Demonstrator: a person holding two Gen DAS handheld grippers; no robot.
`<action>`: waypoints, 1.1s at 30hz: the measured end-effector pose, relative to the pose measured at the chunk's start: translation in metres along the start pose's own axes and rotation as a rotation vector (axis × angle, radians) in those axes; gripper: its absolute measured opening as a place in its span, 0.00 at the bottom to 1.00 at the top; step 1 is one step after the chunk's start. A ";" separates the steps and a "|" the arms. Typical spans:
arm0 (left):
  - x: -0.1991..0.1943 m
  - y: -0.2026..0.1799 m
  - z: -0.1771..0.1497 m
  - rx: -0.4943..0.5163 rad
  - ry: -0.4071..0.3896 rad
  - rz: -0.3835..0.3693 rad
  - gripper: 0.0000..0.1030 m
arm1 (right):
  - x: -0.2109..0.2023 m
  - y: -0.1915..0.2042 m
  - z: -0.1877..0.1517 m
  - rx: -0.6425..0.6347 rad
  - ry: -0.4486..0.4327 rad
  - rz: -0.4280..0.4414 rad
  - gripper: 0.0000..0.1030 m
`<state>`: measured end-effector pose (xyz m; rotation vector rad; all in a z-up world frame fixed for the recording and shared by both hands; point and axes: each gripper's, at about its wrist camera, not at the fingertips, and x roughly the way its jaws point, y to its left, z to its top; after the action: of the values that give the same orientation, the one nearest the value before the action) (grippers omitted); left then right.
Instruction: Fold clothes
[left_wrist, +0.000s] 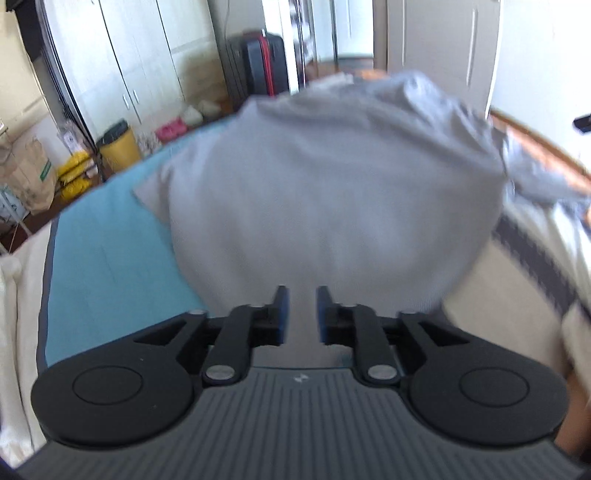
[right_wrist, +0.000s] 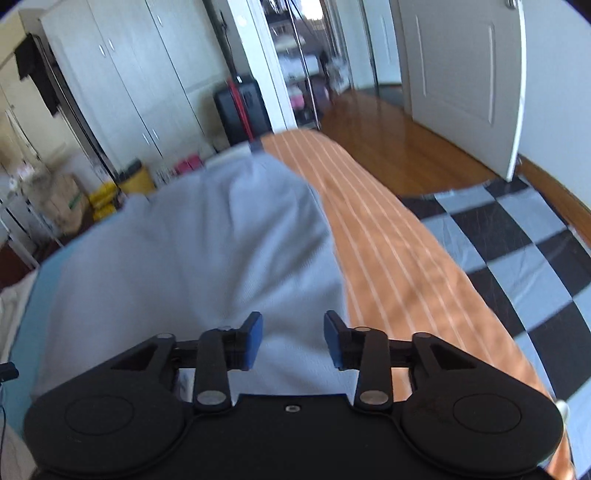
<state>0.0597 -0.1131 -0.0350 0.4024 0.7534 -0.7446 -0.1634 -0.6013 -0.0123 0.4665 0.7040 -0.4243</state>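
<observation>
Lying: grey garment (left_wrist: 332, 192) on blue sheet (left_wrist: 110, 258) | wardrobes (right_wrist: 122, 85) behind | both jaws parted, empty

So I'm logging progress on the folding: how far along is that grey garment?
Done: the grey garment lies on the blue sheet, apparently doubled over, though blur hides its edges. In hand: nothing; the left gripper and right gripper are both open above it, nothing between the pads. Left: probably further folds, plus the orange striped cloth beside it.
</observation>
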 end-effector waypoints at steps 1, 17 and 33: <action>0.004 0.005 0.010 -0.019 -0.012 -0.012 0.40 | 0.004 0.010 0.007 -0.003 -0.016 0.006 0.54; 0.179 0.087 0.089 -0.276 -0.060 0.148 0.45 | 0.200 0.142 0.092 -0.225 0.067 0.046 0.65; 0.238 0.051 0.148 -0.237 0.016 0.025 0.45 | 0.347 0.113 0.192 -0.309 0.140 -0.099 0.88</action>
<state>0.2841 -0.2730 -0.1069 0.2027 0.8396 -0.6206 0.2317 -0.6860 -0.0954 0.1706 0.9139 -0.3694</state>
